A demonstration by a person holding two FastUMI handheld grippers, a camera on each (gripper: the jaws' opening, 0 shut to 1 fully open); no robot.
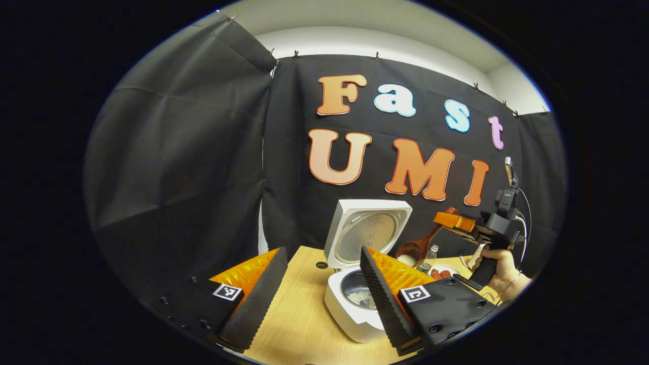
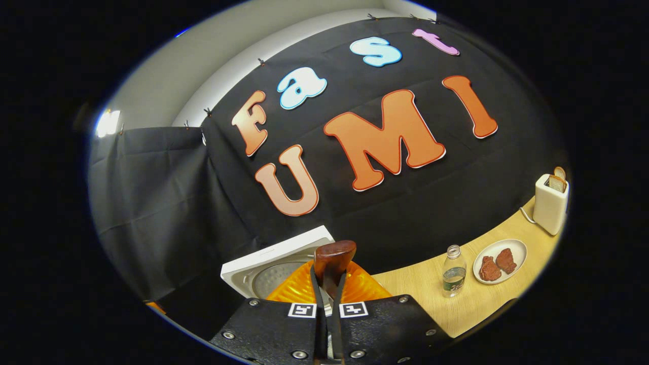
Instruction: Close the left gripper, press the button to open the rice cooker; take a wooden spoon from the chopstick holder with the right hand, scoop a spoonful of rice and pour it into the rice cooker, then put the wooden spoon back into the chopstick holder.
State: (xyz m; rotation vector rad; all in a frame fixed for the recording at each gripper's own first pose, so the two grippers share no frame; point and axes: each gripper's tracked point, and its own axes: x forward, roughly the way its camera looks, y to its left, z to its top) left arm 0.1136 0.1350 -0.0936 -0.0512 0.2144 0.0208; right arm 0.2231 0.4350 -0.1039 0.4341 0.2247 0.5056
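A: Surface?
B: Light wood table (image 1: pixel 296 324), black cloth wall (image 1: pixel 177 167) behind and on the side, white wall and ceiling above the cloth.

A: Landmark?
B: White rice cooker (image 1: pixel 350 309) on the table, lid (image 1: pixel 366 234) swung up and standing open against the cloth. Some rice (image 1: pixel 366 299) is in the pot.

A: Left gripper?
B: Left gripper (image 1: pixel 317 299) is released, jaws wide apart, nothing between them. It sits low in front of the cooker, one finger overlapping the cooker's front in the left gripper view.

A: Right gripper?
B: Right gripper (image 2: pixel 328 289) is clenched on the wooden spoon (image 2: pixel 332 261); both fingers press the handle. In the left gripper view it's up to the right of the cooker, held by a hand (image 1: pixel 499 266), with the spoon slanting down toward the cooker and the bowl end low.

A: Rice in the spoon?
B: White heap just below the spoon bowl, right of the cooker; can't tell whether it's in the spoon.

A: Anything else?
B: Right of the cooker: a clear bottle (image 2: pixel 453 271), then a plate (image 2: pixel 514 248) with two brownish-red pieces, then a white toaster (image 2: pixel 550 205) with bread sticking up, farthest off. Chopstick holder: can't make it out.
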